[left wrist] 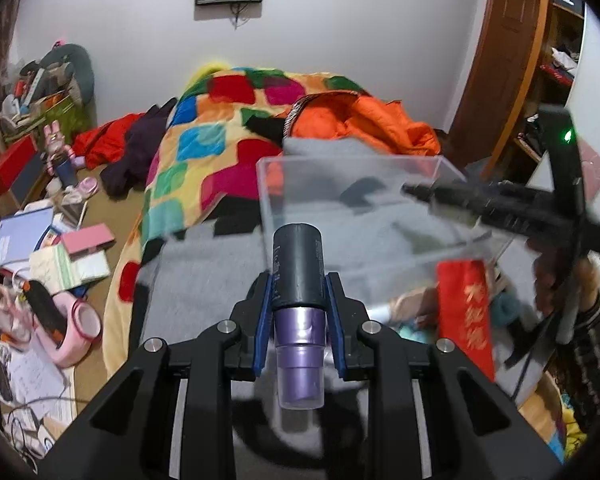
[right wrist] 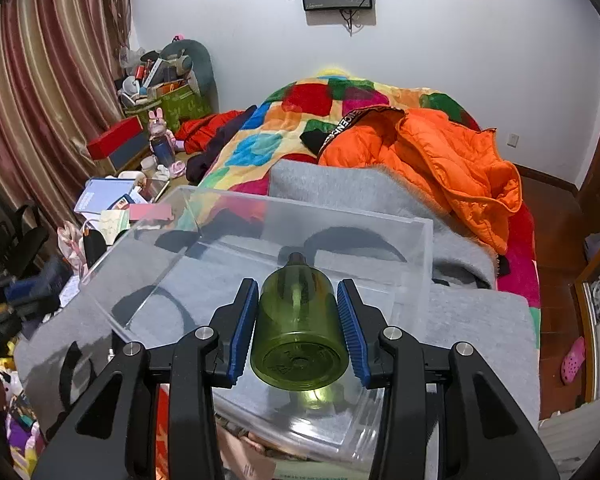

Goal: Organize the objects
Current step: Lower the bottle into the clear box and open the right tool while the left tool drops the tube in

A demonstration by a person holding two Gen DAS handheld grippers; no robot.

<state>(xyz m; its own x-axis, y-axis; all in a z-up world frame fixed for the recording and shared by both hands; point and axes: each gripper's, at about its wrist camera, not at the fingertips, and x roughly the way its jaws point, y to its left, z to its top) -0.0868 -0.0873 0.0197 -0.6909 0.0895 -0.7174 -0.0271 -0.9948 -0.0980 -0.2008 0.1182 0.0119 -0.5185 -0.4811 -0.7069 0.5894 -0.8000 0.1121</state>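
The left gripper (left wrist: 299, 300) is clamped on a purple tube with a black cap (left wrist: 299, 312), its blue pads pressed against the cap's lower end and the cap pointing ahead toward a clear plastic bin (left wrist: 380, 208). The tube is carried just short of the bin's near wall, apparently lined up for a drop inside. The right gripper (right wrist: 298, 320) frames a green translucent bottle (right wrist: 298, 332) lying nozzle-forward above the bin's floor (right wrist: 260, 280); narrow gaps show between its pads and the bottle's sides, so whether it grips or has just let go cannot be told. The bin rests on a grey blanket (right wrist: 480, 320) spread over the bed, a flat spot within reach of both hands. Beyond the bin lie an orange padded jacket (right wrist: 440, 160) and a patchwork quilt (right wrist: 260, 140). Below the bin's near edge, a red packet with gold lettering (left wrist: 466, 312) waits among other clutter.
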